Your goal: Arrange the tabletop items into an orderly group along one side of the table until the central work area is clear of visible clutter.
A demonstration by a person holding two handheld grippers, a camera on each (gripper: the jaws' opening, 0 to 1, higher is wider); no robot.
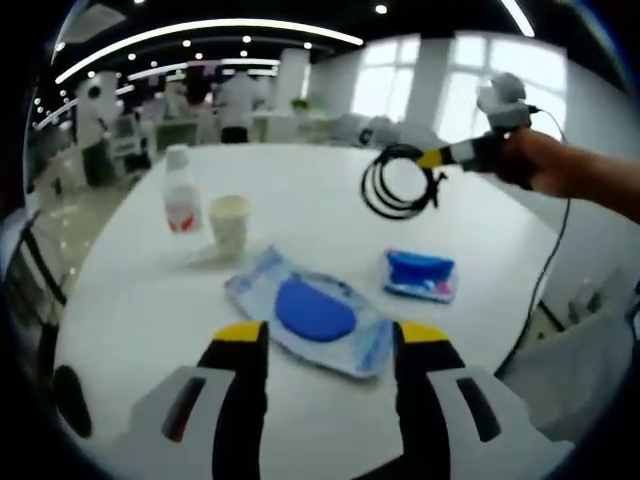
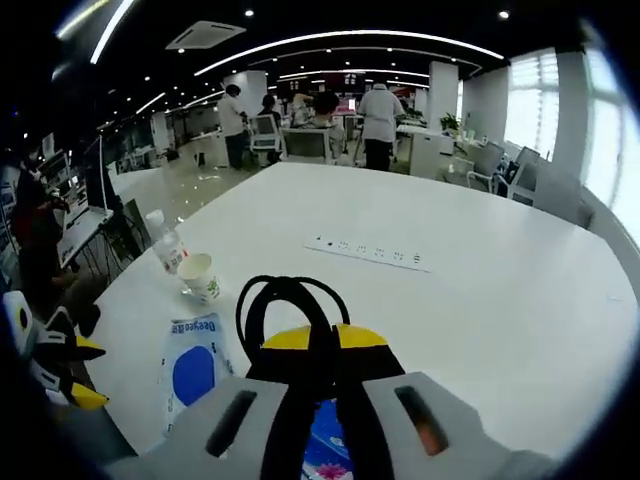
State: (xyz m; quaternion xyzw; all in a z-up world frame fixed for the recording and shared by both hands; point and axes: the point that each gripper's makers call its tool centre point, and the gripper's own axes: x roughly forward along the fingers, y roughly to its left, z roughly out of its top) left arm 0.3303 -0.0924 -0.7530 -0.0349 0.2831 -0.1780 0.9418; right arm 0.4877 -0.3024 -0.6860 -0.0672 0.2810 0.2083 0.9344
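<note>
Right gripper view shows the right gripper [image 2: 320, 345] pinching the black cable coil [image 2: 285, 305] high above the table [image 2: 480, 290]; it should land gently by the cup [image 2: 203, 277] at ten o'clock, while the left gripper [image 1: 325, 335] waits wide open.

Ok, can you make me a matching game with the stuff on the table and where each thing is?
Things:
1. coiled black cable
2. white paper cup
3. flat blue-and-clear wipes pack
4. small blue packet

Places:
A. lying on the white table just ahead of the left gripper, whose jaws are open
B. standing right beside the clear plastic bottle
C. held up in the air by the right gripper, jaws shut on it
D. lying on the table below the hanging cable in the left gripper view

Pairs: 1-C, 2-B, 3-A, 4-D
</note>
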